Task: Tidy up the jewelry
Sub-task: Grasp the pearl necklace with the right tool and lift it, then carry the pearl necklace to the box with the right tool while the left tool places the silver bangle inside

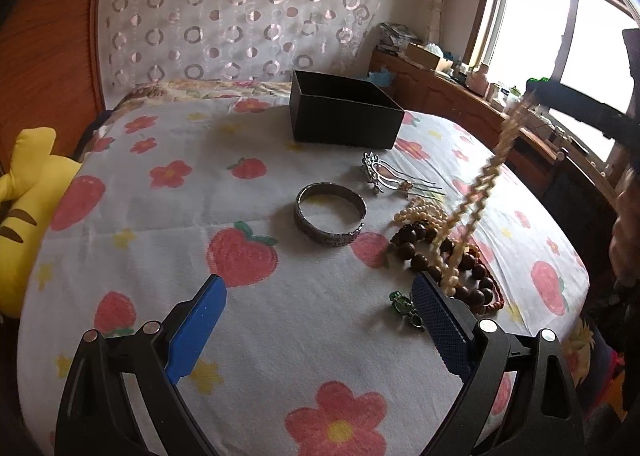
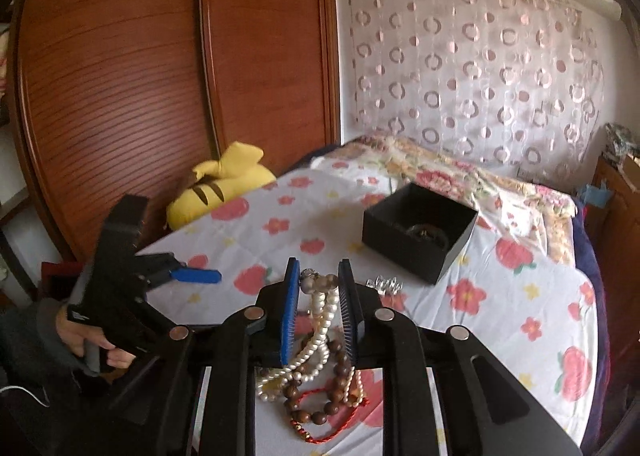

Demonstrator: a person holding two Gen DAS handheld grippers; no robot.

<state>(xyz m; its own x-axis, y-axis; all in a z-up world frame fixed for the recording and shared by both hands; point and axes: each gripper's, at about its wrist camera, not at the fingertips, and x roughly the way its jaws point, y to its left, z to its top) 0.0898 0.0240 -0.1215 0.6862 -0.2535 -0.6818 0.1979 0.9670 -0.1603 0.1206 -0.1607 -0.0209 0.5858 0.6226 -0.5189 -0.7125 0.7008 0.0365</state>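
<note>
On the strawberry-print bedspread (image 1: 160, 240), the left gripper (image 1: 320, 296) hovers with jaws wide apart and empty; past it lies the silver bangle (image 1: 330, 211), with the black box (image 1: 346, 111) beyond. Right of the bangle, the right gripper (image 2: 319, 276) pinches the pearl necklace (image 2: 320, 320), which dangles above the wooden beads (image 1: 440, 256).

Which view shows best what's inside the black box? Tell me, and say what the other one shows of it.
The right wrist view: it looks down into the black box, where a dark ring-shaped piece lies on the bottom, too dim to identify. The left wrist view shows only the box's outer walls and rim; its contents are hidden.
</note>
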